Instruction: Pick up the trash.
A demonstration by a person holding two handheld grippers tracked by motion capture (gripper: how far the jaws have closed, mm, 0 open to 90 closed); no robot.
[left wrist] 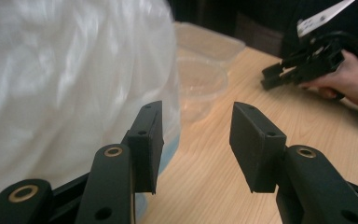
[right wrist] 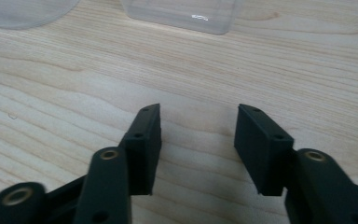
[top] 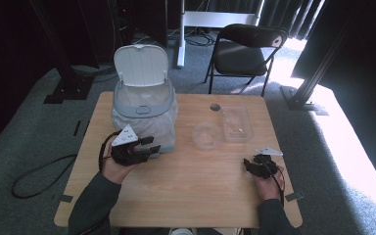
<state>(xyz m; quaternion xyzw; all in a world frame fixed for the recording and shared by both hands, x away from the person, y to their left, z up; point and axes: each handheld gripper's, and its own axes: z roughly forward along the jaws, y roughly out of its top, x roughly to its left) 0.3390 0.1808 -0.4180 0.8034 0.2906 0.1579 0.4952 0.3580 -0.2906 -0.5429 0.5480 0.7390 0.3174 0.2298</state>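
A white bin (top: pixel 143 100) with its lid up and a clear bag liner (left wrist: pixel 70 79) stands at the table's back left. My left gripper (top: pixel 150 144) (left wrist: pixel 196 116) sits just in front of it, jaws open and empty, its left jaw close beside the bag. A round clear container (top: pixel 206 135) (left wrist: pixel 200 84) (right wrist: pixel 23 10) and a rectangular clear container (top: pixel 236 124) (left wrist: pixel 210 43) (right wrist: pixel 182 11) lie at mid-table. My right gripper (top: pixel 248 164) (right wrist: pixel 198 112) (left wrist: pixel 279 74) rests low over the bare wood near the right front, open, with nothing between its jaws.
The wooden table (top: pixel 191 186) has free room across its front half. A small dark round spot (top: pixel 215 106) lies near the back edge. A black folding chair (top: pixel 245 49) stands beyond the table, and a cable (top: pixel 34 178) loops on the floor at left.
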